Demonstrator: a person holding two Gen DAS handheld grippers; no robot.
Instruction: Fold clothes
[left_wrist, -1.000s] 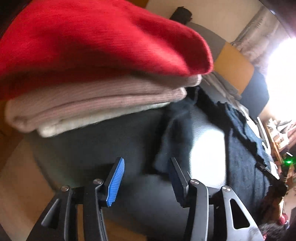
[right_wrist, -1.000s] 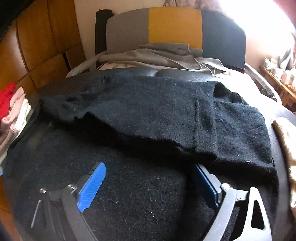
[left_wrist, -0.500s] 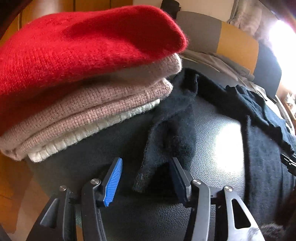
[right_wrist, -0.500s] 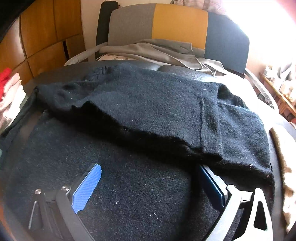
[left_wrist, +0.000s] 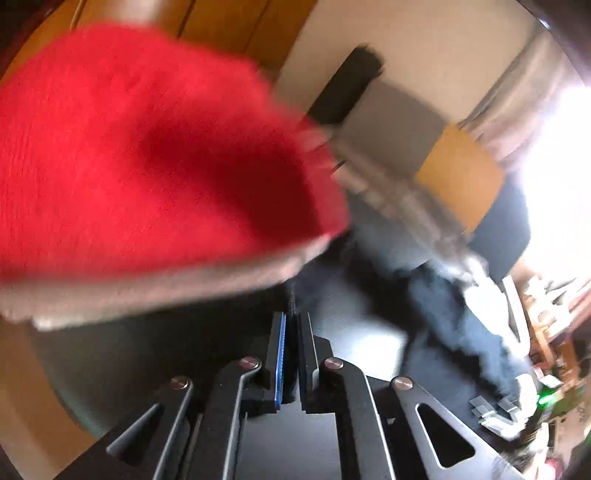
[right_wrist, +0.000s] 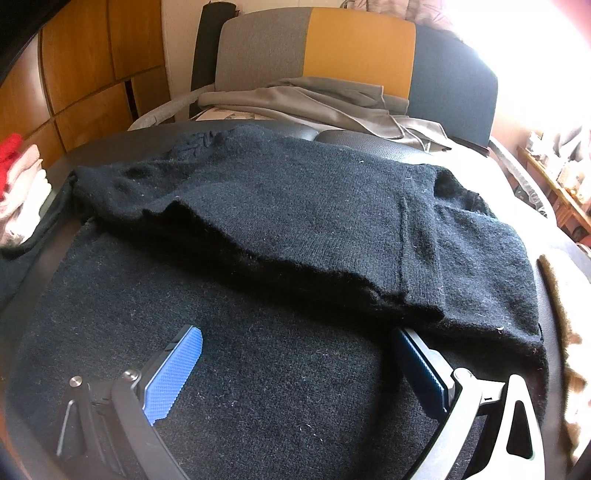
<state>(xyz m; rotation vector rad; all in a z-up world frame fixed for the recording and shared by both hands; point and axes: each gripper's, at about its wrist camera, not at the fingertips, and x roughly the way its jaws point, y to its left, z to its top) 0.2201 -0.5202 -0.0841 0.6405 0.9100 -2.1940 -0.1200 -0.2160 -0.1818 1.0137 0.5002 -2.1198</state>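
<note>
While a stack of folded knitwear (left_wrist: 155, 192), red on top with pink and cream beneath, already sits at the left edge of the dark padded surface (right_wrist: 369, 142), the black sweater (right_wrist: 314, 221) is only part-way folded. It lies spread across that surface with 1 side turned over the body, and its left sleeve (left_wrist: 295, 295) trails towards the stack. Judged from this, at least 1 sleeve fold and the final folds remain, and a grey garment (right_wrist: 314, 99) on the chair (right_wrist: 358, 44) behind appears unfolded.

The left gripper (left_wrist: 290, 321) is clamped tight, with a strip of black fabric pinched between its blue pads; the view is badly blurred, but this looks like the sleeve end. The right gripper (right_wrist: 295, 354) stands fully spread just above the sweater's lower part, its right finger (right_wrist: 421, 365) tucked under the folded edge, nothing gripped.

Compared with 1 second earlier, the left jaws, then apart with the sleeve lying between them, have closed on it, and the view has lifted so that more of the red top shows. The right gripper's view is almost unchanged, its jaws only slightly wider.
</note>
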